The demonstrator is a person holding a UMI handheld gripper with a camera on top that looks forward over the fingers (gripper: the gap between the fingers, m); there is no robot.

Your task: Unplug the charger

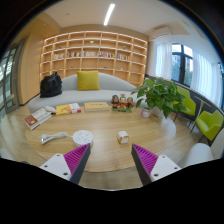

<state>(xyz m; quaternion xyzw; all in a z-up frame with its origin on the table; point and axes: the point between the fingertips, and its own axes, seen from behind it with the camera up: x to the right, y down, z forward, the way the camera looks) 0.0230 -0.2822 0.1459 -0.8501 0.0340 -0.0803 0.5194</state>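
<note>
A small white block with a brownish top, which may be the charger (123,137), stands on the round wooden table (105,160), just ahead of my fingers and slightly right of their middle. A white elongated piece with a cable (55,137) lies further left, with a round white object (83,137) beside it. I cannot make out a socket or a plug joint. My gripper (110,156) is open wide and empty, low over the table's near part, its magenta pads (76,157) well apart.
A potted green plant (160,98) stands to the right on the table. Books (40,117) and small items (120,102) lie across the far side. Beyond are a sofa with a yellow cushion (88,80), a bookshelf (95,50) and green chairs (208,122).
</note>
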